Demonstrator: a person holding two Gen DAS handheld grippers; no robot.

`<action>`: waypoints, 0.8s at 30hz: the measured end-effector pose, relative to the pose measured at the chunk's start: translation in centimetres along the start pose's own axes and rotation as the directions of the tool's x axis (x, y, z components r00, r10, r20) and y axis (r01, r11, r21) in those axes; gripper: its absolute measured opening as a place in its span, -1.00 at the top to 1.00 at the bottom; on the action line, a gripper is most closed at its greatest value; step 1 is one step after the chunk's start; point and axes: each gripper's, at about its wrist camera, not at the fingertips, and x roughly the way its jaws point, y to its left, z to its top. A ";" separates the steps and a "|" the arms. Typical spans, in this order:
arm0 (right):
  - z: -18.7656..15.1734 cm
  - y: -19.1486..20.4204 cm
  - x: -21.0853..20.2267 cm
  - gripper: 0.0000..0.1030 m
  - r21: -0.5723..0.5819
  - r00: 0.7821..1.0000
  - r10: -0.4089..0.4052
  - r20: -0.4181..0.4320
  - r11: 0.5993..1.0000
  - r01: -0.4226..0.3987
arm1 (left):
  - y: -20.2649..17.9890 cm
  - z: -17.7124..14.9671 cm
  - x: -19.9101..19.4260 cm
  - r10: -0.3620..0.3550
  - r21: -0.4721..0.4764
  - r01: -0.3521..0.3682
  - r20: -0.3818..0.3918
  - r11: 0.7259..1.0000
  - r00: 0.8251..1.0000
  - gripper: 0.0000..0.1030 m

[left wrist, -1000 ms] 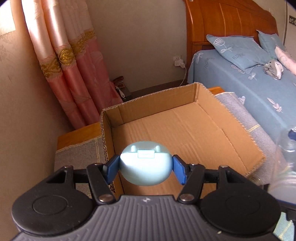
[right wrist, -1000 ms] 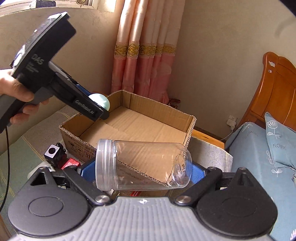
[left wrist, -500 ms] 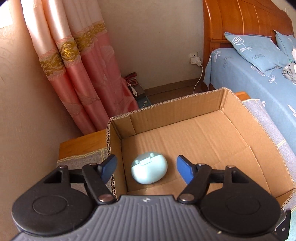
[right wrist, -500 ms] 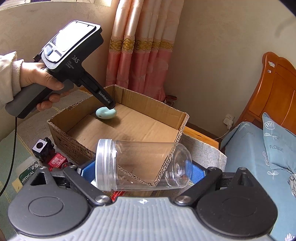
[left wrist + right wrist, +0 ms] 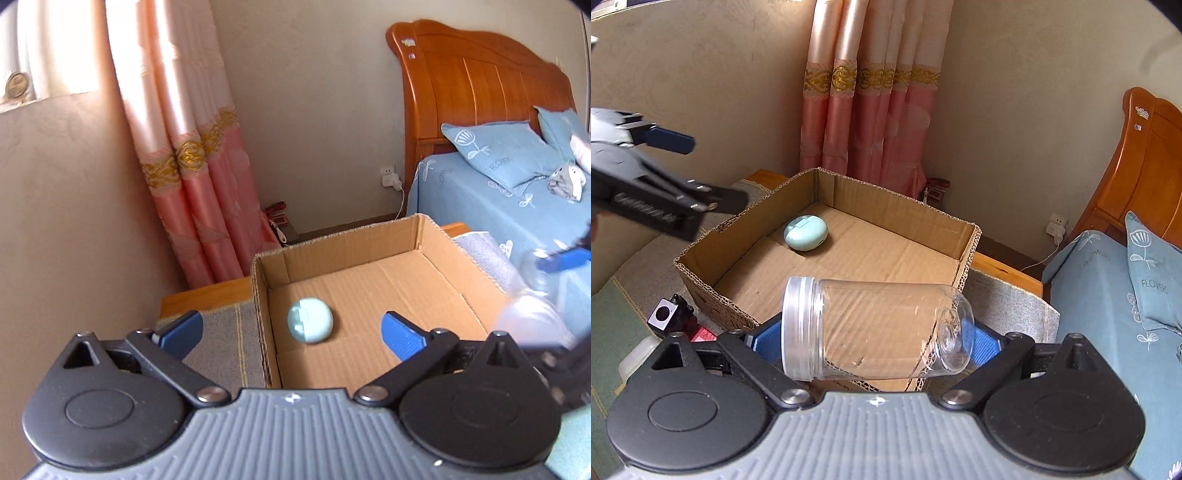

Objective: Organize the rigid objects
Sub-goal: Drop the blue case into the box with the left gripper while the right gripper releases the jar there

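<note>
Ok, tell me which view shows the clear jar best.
The right wrist view. The jar lies sideways across the middle of that picture, sharp from lid to base, clamped in the right gripper. The left wrist view catches only a blurred part of it at the right edge.

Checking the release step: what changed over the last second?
Left tongs have just been opening and let go of the pale blue case, which now lies in the cardboard box; they have pulled back from it. Unchanged: right tongs grip the clear jar sideways.
</note>
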 end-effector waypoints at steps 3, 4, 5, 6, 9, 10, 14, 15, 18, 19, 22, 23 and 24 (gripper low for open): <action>1.0 0.0 1.5 -0.91 -0.007 1.000 -0.013 -0.029 1.000 0.012 | 0.2 -1.9 -1.8 -0.009 -0.027 0.009 -0.002 1.000 1.000 -0.98; 1.4 -0.1 2.0 -0.91 -0.002 0.999 -0.018 -0.040 1.000 0.018 | 0.1 -2.4 -2.2 -0.014 -0.031 0.014 -0.007 0.999 1.000 -0.98; 1.7 -0.2 2.5 -0.91 0.003 0.998 -0.017 -0.053 1.000 0.017 | 0.0 -3.0 -2.7 -0.022 -0.030 0.022 -0.008 0.999 1.000 -0.98; 2.2 -0.3 3.2 -0.91 0.003 0.998 -0.014 -0.068 1.000 0.014 | -0.1 -3.5 -3.1 -0.028 -0.026 0.028 -0.010 0.999 1.000 -0.98; 3.1 -0.3 4.9 -0.91 -0.001 0.994 -0.035 -0.102 0.999 0.035 | -1.0 -5.0 -4.6 -0.003 -0.002 0.003 0.000 1.000 1.000 -0.98; 3.4 -0.2 5.3 -0.91 -0.009 0.993 -0.047 -0.106 0.999 0.046 | -1.3 -5.4 -5.0 0.012 0.003 -0.012 0.006 1.000 1.000 -0.98; 4.5 -0.5 7.0 -0.91 -0.006 0.990 -0.076 -0.121 0.997 0.076 | -2.5 -6.4 -6.3 0.002 0.029 -0.003 0.026 1.000 1.000 -0.98; 4.8 -0.6 7.4 -0.91 -0.001 0.989 -0.080 -0.124 0.997 0.081 | -2.7 -6.4 -6.5 -0.008 0.039 0.007 0.029 0.999 1.000 -0.98; 5.8 -1.0 7.9 -0.91 0.020 0.990 -0.092 -0.111 0.995 0.095 | -3.0 -6.7 -7.4 -0.022 0.048 0.020 0.035 0.999 0.999 -0.98; 6.1 -1.1 8.0 -0.95 0.033 0.991 -0.093 -0.099 0.995 0.097 | -2.9 -6.7 -7.5 -0.026 0.046 0.024 0.035 0.999 0.999 -0.98; 6.5 -1.4 7.7 -1.00 0.073 0.992 -0.095 -0.087 0.992 0.101 | -2.7 -7.0 -7.8 -0.012 0.037 0.012 0.024 0.999 1.000 -0.98; 6.5 -1.4 7.6 -1.00 0.084 0.990 -0.099 -0.098 0.991 0.107 | -2.7 -7.0 -7.8 -0.010 0.036 0.009 0.022 0.999 1.000 -0.98; 6.5 -1.4 7.3 -1.00 0.084 0.990 -0.104 -0.100 0.990 0.113 | -2.6 -7.2 -7.9 -0.009 0.033 0.008 0.018 0.999 1.000 -0.98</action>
